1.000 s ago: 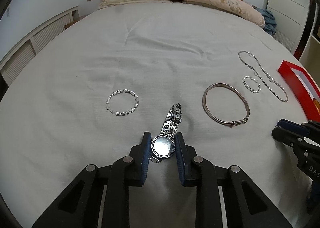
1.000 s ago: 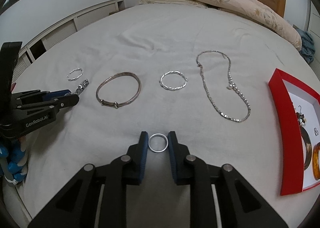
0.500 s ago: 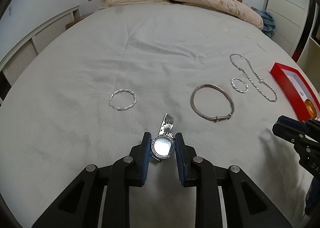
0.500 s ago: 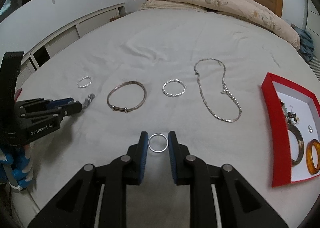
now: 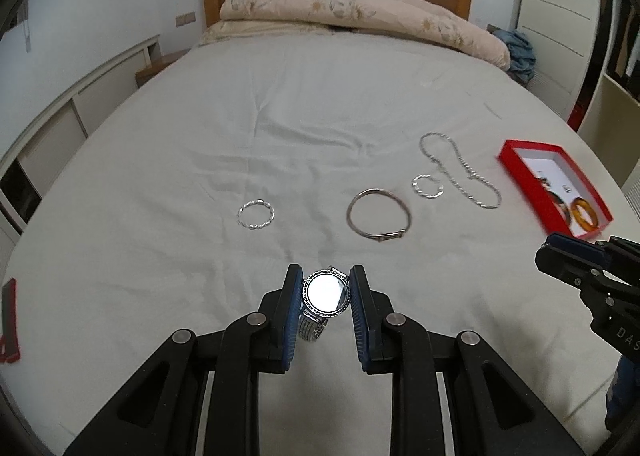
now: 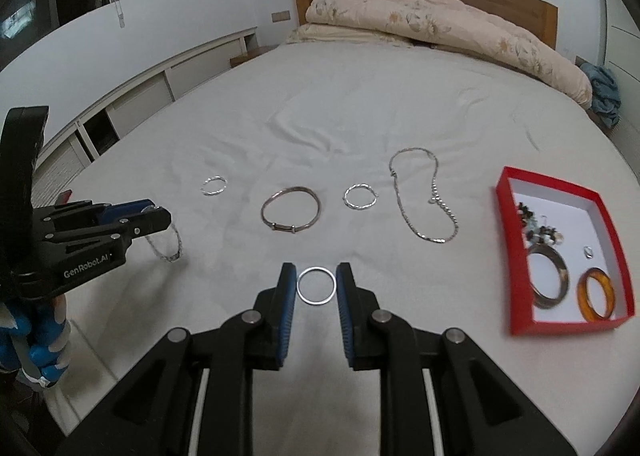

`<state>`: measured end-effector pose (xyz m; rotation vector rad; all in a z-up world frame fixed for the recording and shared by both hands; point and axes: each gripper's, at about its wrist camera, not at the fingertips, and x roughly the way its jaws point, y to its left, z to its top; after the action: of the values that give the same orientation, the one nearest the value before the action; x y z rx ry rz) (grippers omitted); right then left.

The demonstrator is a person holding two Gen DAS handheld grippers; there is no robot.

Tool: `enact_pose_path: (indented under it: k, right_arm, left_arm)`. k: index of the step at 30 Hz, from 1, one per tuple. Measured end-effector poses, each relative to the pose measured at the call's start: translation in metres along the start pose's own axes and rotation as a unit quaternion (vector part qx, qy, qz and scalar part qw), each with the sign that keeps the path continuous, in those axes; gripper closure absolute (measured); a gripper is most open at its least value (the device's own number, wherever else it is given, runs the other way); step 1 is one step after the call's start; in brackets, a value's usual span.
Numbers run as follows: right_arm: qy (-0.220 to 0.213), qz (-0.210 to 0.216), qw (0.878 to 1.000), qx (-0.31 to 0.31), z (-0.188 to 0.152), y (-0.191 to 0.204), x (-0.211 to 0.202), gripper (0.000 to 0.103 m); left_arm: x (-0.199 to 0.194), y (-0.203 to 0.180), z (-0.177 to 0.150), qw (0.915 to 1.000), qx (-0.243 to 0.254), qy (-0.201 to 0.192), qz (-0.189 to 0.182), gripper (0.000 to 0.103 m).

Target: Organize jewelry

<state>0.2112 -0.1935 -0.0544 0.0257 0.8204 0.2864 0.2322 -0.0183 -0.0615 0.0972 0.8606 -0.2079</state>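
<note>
Both grippers look the same: left gripper [image 5: 325,294] and right gripper [image 6: 316,286] have chunky black linkage arms, silver round pivot screws and ribbed blue pads [image 6: 287,308]. White "GenRobot.AI" lettering on the side, blue-and-white glove [image 6: 32,352] behind.

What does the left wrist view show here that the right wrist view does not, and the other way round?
Only the left wrist view shows the watch face clamped in the left gripper. Only the right wrist view shows the plain silver ring in the right gripper, and the watch band hanging free. Both show the bangle, two twisted rings, the chain necklace and the red box on the bed.
</note>
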Motion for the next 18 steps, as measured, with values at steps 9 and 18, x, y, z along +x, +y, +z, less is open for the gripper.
enact_pose_path:
  k: [9, 18]
  right_arm:
    - [-0.027, -0.011, 1.0, 0.003, -0.015, 0.004, -0.075, 0.084]
    - [-0.055, -0.018, 0.998, 0.013, -0.036, 0.0, -0.146, 0.084]
  left_arm:
    - [-0.069, -0.025, -0.011, 0.9997, 0.013, -0.022, 0.001, 0.08]
    - [-0.127, -0.073, -0.025, 0.9984, 0.035, -0.045, -0.006, 0.08]
